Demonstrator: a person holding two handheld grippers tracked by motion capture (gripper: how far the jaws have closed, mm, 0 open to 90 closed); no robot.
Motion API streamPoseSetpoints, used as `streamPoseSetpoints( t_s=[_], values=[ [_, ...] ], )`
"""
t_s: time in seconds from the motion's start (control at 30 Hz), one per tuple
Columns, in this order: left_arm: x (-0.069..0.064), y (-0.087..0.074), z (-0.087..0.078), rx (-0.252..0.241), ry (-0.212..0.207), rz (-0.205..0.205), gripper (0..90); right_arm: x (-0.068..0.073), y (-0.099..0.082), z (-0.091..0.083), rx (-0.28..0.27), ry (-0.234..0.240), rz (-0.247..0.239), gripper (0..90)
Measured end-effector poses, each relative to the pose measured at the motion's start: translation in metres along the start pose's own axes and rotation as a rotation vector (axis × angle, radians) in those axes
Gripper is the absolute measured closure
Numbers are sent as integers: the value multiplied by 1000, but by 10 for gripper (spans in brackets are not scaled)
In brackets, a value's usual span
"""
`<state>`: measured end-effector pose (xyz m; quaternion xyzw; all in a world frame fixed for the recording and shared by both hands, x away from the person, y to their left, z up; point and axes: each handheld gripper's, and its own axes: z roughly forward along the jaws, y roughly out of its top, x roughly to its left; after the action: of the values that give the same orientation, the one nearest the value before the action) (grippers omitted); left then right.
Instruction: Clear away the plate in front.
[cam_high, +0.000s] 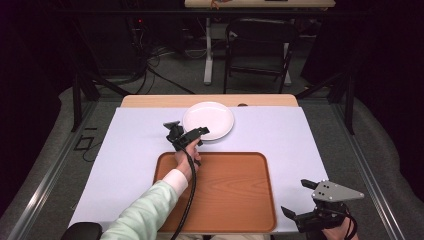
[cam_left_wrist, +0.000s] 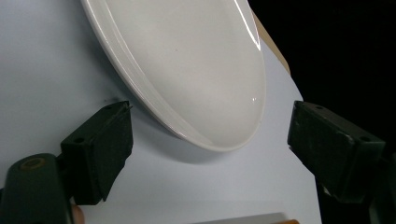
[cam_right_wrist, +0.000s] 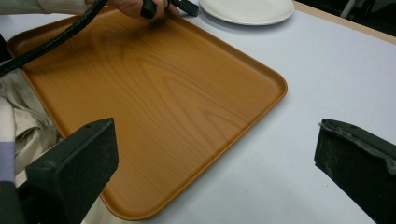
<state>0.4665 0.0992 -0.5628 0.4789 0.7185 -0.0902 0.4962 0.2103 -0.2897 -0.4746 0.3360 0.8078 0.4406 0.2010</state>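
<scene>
I have my left gripper spread at the near-left rim of the white plate, which lies just ahead of the jaws, unpinched, beyond the wooden tray. My right gripper hangs spread and empty, well apart at the near right. Everything sits on a pale cloth-covered table in a dark room.
</scene>
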Motion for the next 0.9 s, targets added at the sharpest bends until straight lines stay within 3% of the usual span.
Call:
streamPoseSetpoints(
  t_s=[0.3, 0.63, 0.9],
  values=[
    [7, 3, 3, -57, -20, -90, 267, 0, 0, 1, 9, 10, -3, 0],
    [10, 1, 5, -81, 25, -117, 461, 0, 1, 1, 14, 9, -2, 0],
    [15, 1, 7, -97, 35, -145, 611, 0, 1, 2, 20, 14, -3, 0]
  ],
)
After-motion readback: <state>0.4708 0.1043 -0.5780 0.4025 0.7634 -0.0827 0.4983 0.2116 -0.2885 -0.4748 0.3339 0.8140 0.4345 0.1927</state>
